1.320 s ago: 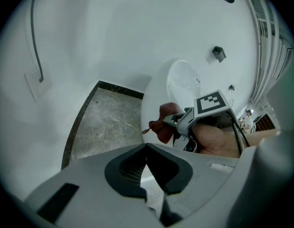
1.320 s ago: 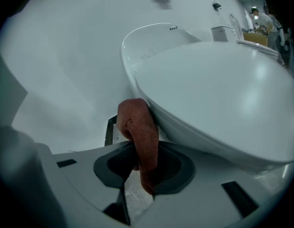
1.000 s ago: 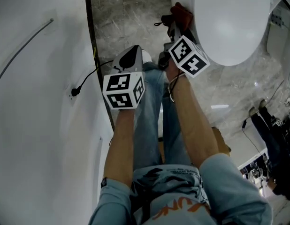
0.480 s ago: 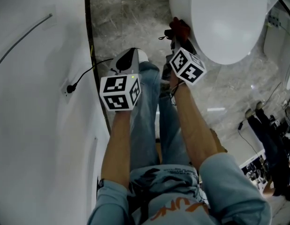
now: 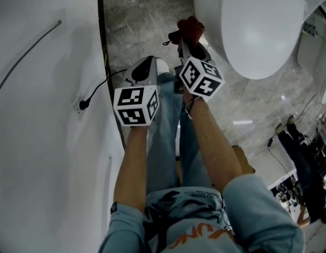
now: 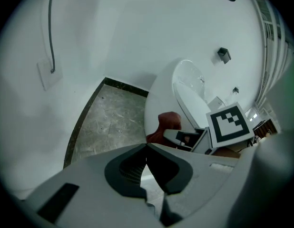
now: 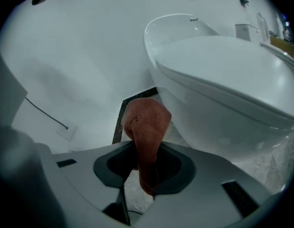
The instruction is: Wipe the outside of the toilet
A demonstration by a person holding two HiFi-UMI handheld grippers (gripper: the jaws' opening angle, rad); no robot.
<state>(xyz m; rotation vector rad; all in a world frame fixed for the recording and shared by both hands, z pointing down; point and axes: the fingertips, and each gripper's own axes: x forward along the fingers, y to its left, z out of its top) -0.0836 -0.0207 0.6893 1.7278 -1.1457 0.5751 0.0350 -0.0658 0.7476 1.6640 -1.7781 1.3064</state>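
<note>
A white toilet (image 5: 258, 30) with its lid down fills the upper right of the head view, and its bowl side (image 7: 218, 113) looms at the right of the right gripper view. My right gripper (image 5: 185, 38) is shut on a reddish-brown cloth (image 7: 144, 127). The cloth (image 5: 189, 26) sits just left of the bowl's outer wall; touching or not, I cannot tell. My left gripper (image 5: 144, 67) hangs further left above the floor, jaws shut with nothing between them. From the left gripper view, the cloth (image 6: 167, 123) shows beside the toilet (image 6: 187, 91).
A white wall (image 5: 41, 115) runs down the left, with a socket and black cable (image 5: 92, 96). Grey marble floor (image 5: 136, 20) lies between wall and toilet. The person's jeans-clad legs (image 5: 168, 141) stand below the grippers. Dark clutter (image 5: 305, 162) lies at the right edge.
My right gripper has moved left and further away with the cloth, sliding along the bowl's left side. The left gripper has barely shifted.
</note>
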